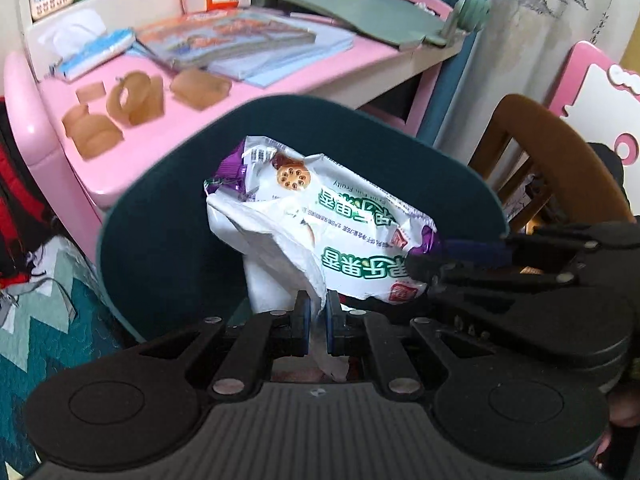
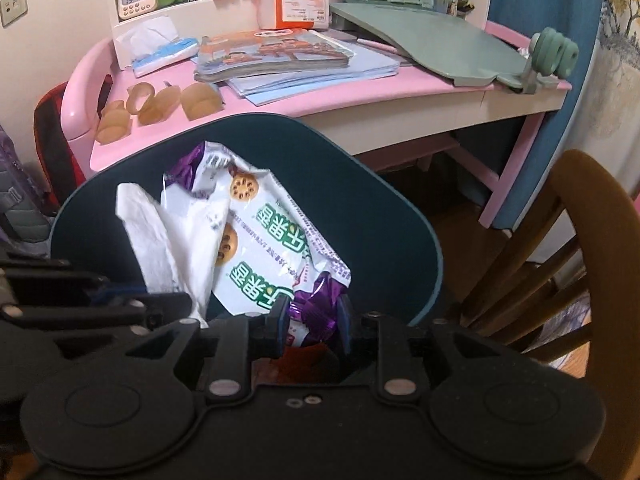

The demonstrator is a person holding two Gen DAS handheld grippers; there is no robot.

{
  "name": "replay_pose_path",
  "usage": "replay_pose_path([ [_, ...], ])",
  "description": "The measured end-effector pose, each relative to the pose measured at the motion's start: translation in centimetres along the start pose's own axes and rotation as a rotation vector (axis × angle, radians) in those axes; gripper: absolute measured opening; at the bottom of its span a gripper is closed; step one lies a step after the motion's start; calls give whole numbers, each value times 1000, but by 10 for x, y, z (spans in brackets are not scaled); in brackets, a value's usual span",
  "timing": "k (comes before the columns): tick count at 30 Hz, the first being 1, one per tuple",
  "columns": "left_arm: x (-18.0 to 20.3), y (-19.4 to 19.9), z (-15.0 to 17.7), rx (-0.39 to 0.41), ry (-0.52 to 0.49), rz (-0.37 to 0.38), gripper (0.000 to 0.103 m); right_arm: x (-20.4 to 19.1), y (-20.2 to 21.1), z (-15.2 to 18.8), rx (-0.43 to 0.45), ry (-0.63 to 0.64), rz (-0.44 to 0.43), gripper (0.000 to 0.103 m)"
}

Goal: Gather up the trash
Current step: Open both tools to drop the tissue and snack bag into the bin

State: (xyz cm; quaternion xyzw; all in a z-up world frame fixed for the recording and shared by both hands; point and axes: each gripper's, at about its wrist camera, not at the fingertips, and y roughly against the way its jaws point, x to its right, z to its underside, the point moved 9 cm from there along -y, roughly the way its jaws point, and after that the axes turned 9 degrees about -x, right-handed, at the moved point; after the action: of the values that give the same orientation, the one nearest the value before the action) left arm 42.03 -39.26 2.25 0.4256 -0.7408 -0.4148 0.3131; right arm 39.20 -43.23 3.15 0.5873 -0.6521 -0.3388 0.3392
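Note:
A dark teal bin (image 1: 160,208) stands open below both grippers. My left gripper (image 1: 318,308) is shut on a crumpled white tissue (image 1: 272,248), which sticks up over the bin's mouth. A white, green and purple snack wrapper (image 1: 340,220) hangs beside the tissue and touches it. My right gripper (image 2: 314,316) is closed on the wrapper's (image 2: 260,248) crumpled purple end, and from the left wrist it shows as the right gripper (image 1: 430,258) coming in from the right. In the right wrist view the tissue (image 2: 160,240) and the left gripper (image 2: 176,308) are on the left, over the bin (image 2: 392,220).
A pink desk (image 2: 280,112) stands behind the bin with several amber curled plastic pieces (image 2: 152,108), stacked books (image 2: 276,56), a tissue pack (image 2: 164,54) and a green reading stand (image 2: 432,48). A wooden chair (image 2: 560,240) is right of the bin. A patterned rug (image 1: 48,320) lies to the left.

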Motion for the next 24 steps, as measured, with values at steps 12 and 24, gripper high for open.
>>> replay_pose_path([
  [12,-3,-1,-1,26,12,14,17,1,-1,-2,-8,40,37,32],
  [24,-14,44,7,116,58,-2,63,4,35,4,30,28,25,35],
])
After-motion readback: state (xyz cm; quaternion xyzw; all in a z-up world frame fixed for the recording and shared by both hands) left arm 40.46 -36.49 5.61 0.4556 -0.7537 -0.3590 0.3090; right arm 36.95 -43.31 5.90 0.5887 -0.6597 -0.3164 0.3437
